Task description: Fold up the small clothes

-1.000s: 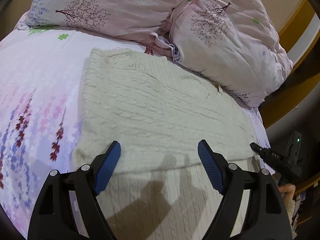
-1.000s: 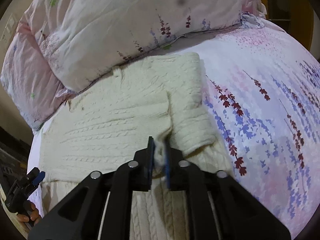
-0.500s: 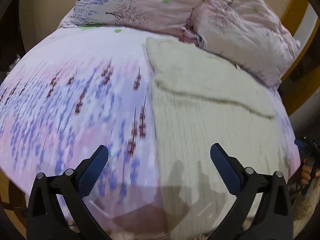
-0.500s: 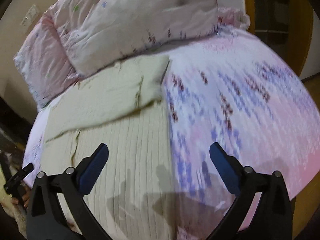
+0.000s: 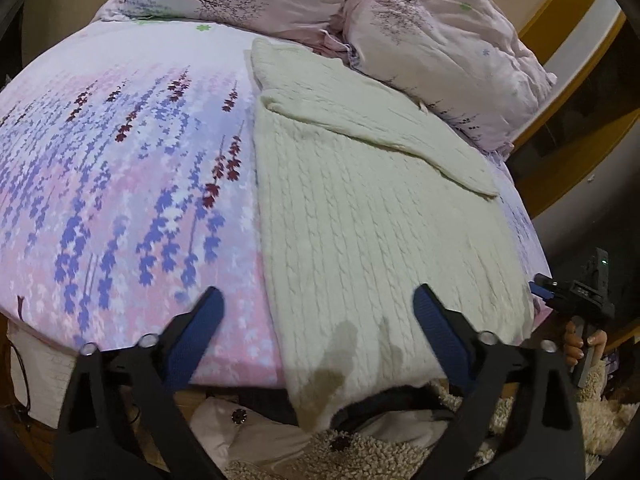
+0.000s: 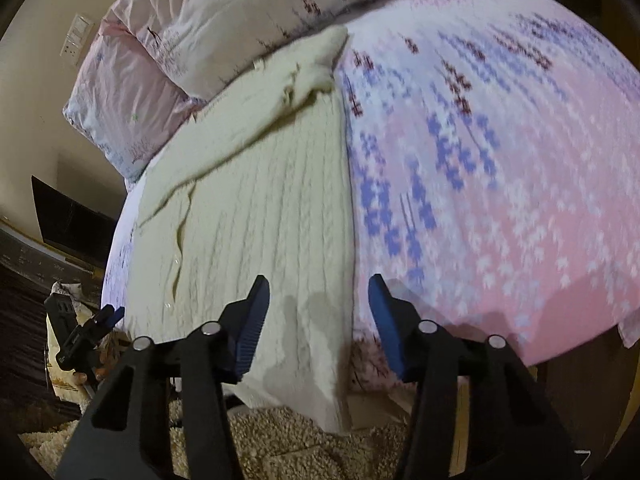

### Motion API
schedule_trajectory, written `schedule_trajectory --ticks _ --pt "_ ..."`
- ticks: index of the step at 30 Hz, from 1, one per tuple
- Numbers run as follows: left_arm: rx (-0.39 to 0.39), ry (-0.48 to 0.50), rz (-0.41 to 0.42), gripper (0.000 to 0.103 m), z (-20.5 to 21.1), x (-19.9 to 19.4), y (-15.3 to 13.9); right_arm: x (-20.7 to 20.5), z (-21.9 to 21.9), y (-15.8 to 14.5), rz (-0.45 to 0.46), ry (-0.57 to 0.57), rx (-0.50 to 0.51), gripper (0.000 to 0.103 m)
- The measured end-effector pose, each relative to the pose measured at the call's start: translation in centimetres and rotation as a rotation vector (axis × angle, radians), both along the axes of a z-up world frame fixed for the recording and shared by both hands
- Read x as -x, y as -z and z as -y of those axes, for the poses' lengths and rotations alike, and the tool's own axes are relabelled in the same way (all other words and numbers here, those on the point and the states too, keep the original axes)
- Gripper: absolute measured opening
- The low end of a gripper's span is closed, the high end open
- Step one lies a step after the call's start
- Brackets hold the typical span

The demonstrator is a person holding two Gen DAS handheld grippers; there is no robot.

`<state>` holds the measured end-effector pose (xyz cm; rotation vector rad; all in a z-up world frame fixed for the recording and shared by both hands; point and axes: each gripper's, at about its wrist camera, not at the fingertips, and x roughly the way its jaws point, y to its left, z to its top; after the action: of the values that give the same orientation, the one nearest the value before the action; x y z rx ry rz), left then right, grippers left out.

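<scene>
A cream cable-knit sweater (image 5: 380, 220) lies flat on the bed, a sleeve (image 5: 360, 108) folded across its upper part and its hem hanging over the near edge. My left gripper (image 5: 316, 296) hovers over that hem. Its jaws are wide and closing, the sweater's side edge below them, and the pads touch nothing. In the right wrist view my right gripper (image 6: 319, 284) hangs above the sweater (image 6: 260, 208) at its hem. The jaws are closing with the sweater's side edge in the gap, and no pad presses on it. Each gripper appears small in the other's view (image 5: 542, 285) (image 6: 114, 314).
The floral pink and purple sheet (image 5: 120, 160) (image 6: 480, 160) covers the bed beside the sweater. Pink pillows (image 5: 440, 32) (image 6: 220, 20) are piled at the far end. A shaggy cream rug (image 5: 360, 452) (image 6: 280, 440) lies on the floor below the bed's near edge.
The right gripper let go of the sleeve it pinched, opened wide, then narrowed. Both grippers drew back from the sweater's upper part to the bed's near edge. The left stayed open.
</scene>
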<state>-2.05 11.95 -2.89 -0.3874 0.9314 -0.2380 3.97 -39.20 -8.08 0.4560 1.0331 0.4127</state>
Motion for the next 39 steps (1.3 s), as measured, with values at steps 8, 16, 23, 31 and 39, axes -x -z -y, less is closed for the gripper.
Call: schedule_trajectory --ticks 8,16,23,31,39 --pt "0.059 0.045 -0.027 0.069 1.1 1.1 0.1 0.6 -1.4 0.3 -0.01 -0.084 -0.023 0.04" --pt "0.111 0.06 -0.055 0.066 1.5 2.1 0.2 1.5 -1.7 0.2 -0.05 -0.145 0.015 0.033" --pt "0.194 0.149 -0.168 0.052 2.8 2.6 1.2 3.2 -2.9 0.1 -0.097 -0.228 0.05 0.031" --pt "0.236 0.158 -0.217 0.036 3.2 2.3 2.7 3.0 -2.5 2.0 -0.169 -0.224 -0.013 0.007" --pt "0.213 0.16 -0.159 0.007 3.0 2.3 1.1 3.0 -2.6 -1.4 -0.026 -0.222 -0.001 0.006"
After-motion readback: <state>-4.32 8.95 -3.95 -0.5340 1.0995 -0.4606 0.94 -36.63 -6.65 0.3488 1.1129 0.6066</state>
